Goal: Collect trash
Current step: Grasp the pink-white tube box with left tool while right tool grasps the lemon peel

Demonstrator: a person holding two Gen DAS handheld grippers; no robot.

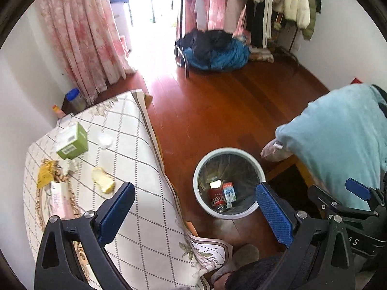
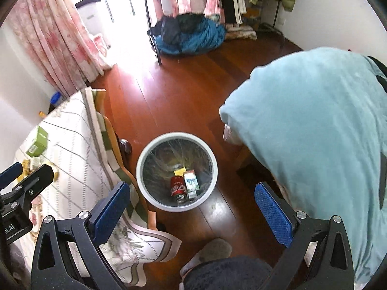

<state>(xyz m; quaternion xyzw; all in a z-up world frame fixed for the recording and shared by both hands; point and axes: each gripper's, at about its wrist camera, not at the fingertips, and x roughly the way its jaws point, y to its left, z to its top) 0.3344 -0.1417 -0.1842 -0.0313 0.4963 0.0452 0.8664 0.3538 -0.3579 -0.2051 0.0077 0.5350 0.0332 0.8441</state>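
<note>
A white-rimmed trash bin (image 1: 251, 160) (image 2: 145, 154) stands on the wooden floor beside the table. In it lie a red cola can (image 1: 217, 197) (image 2: 178, 188), a small milk carton (image 1: 228, 191) (image 2: 191, 183) and a yellow scrap (image 2: 180, 170). On the table's checked cloth (image 1: 135, 149) lie a green box (image 1: 72, 141), a yellow wrapper (image 1: 46, 174), a yellow piece (image 1: 103, 180), a pink packet (image 1: 59, 199) and a clear cup (image 1: 104, 141). My left gripper (image 1: 193, 213) is open and empty, above the table edge and bin. My right gripper (image 2: 191, 213) is open and empty above the bin.
A light-blue blanket (image 2: 314, 133) covers furniture right of the bin. A clothes rack with a blue pile (image 1: 215, 50) stands at the back. Pink curtains (image 1: 82, 36) hang left. A slipper (image 2: 208, 253) is near the bottom edge.
</note>
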